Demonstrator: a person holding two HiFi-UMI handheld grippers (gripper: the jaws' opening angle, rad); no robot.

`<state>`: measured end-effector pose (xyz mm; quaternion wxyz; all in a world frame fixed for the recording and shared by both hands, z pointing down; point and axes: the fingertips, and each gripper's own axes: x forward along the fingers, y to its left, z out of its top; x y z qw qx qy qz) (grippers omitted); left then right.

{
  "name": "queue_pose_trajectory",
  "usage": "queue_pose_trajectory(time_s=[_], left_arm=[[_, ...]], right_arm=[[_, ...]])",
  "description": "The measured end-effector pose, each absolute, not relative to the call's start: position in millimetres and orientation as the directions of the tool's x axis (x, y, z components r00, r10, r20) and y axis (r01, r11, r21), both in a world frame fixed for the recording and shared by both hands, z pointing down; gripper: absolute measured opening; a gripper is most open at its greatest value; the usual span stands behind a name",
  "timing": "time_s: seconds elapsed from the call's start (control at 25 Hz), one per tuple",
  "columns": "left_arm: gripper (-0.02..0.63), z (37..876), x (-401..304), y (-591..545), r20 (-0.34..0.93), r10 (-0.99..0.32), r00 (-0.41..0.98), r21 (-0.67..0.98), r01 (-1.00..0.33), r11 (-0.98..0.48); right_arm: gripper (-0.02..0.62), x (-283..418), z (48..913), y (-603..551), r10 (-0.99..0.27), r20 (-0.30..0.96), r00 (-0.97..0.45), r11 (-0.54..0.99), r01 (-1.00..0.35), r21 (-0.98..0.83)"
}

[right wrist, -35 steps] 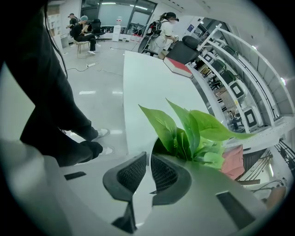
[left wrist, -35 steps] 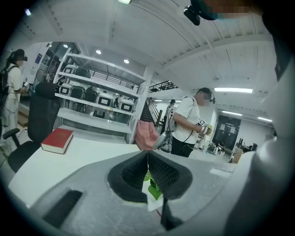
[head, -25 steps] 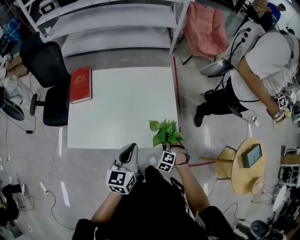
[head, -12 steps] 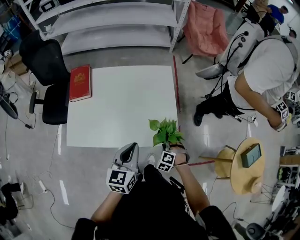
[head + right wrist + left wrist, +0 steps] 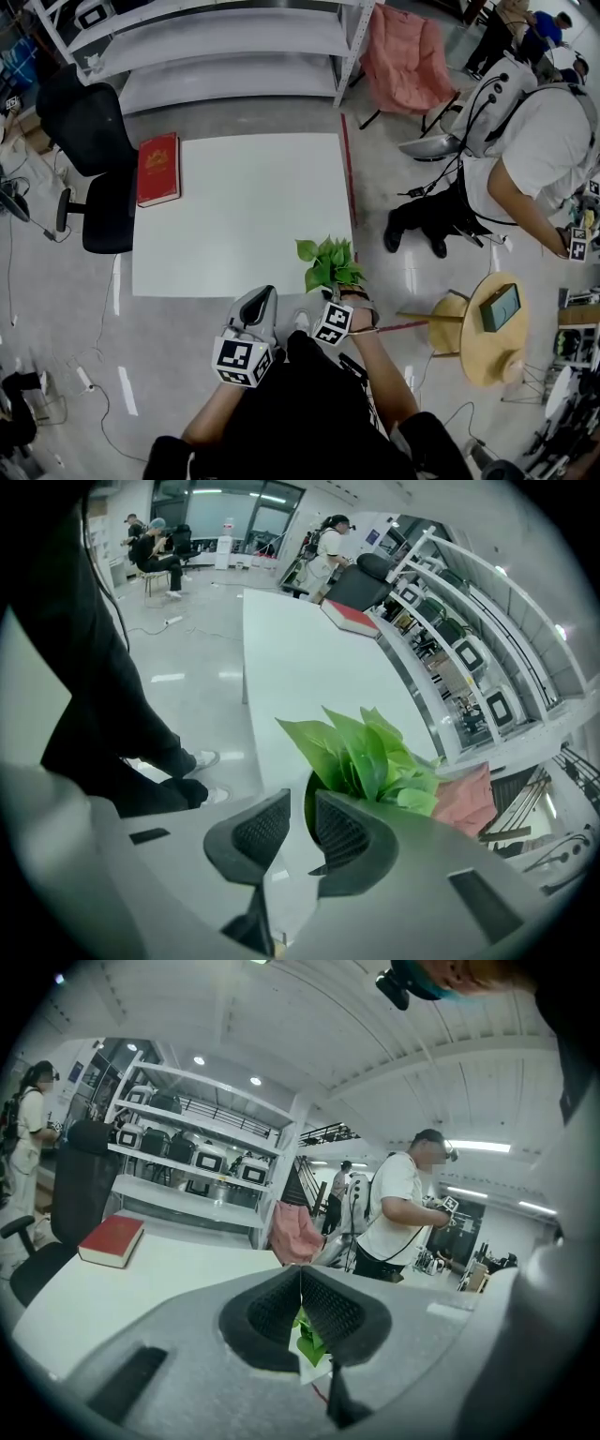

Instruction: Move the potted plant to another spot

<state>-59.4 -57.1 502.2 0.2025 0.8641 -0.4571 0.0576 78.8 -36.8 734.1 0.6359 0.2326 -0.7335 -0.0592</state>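
The potted plant (image 5: 330, 264), a small bunch of green leaves, hangs at the front right corner of the white table (image 5: 234, 206). My right gripper (image 5: 336, 300) is directly under it, and its jaws are closed to a narrow gap on the pot's rim. In the right gripper view the leaves (image 5: 370, 752) rise just past the right gripper (image 5: 302, 810), and the pot itself is mostly hidden. My left gripper (image 5: 259, 302) is off the table's front edge, shut and empty. In the left gripper view its tips (image 5: 300, 1274) touch, and a bit of green leaf (image 5: 307, 1340) shows below them.
A red book (image 5: 159, 169) lies at the table's far left corner. A black office chair (image 5: 89, 159) stands left of the table, with metal shelves (image 5: 225, 47) behind. On the right are a pink chair (image 5: 405, 56), another person (image 5: 534, 159) and a round wooden stool (image 5: 497, 328).
The person on the right has shifted and leaned further right. My two grippers and the plant have kept their places.
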Motion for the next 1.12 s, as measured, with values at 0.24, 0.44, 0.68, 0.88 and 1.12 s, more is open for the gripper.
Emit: queue_pose_trajectory(time_s=[0.24,0.44,0.68,0.88,1.12], left_arm=[[0.017,498.7,-59.6,-59.3,0.275,-0.759,0.590,0.299,-0.803,-0.516],[0.017,495.3,-56.6,-60.2,0.260,-0.751,0.607,0.300,-0.790,-0.534],[0.017,488.0,-50.5,-63.6,0.243,-0.741,0.626,0.296,-0.776,-0.558],[0.017,482.8,-45.8,-63.5,0.231,-0.728,0.645,0.307,-0.759,-0.575],[0.017,472.7,-38.9,-60.6,0.211,-0.723,0.658,0.297,-0.748,-0.594]], right_arm=[[0.070,74.7,695.8,-43.4,-0.455,0.877,-0.153,0.833,-0.420,0.359],[0.069,74.2,644.3,-52.9,-0.557,0.788,-0.263,0.709,-0.645,0.286],[0.058,91.5,577.9,-64.5,-0.722,0.624,-0.299,0.482,-0.865,0.142],[0.031,108.7,534.0,-65.1,-0.845,0.468,-0.257,0.297,-0.955,0.014],[0.026,113.8,498.3,-51.7,-0.914,0.351,-0.204,0.186,-0.979,-0.085]])
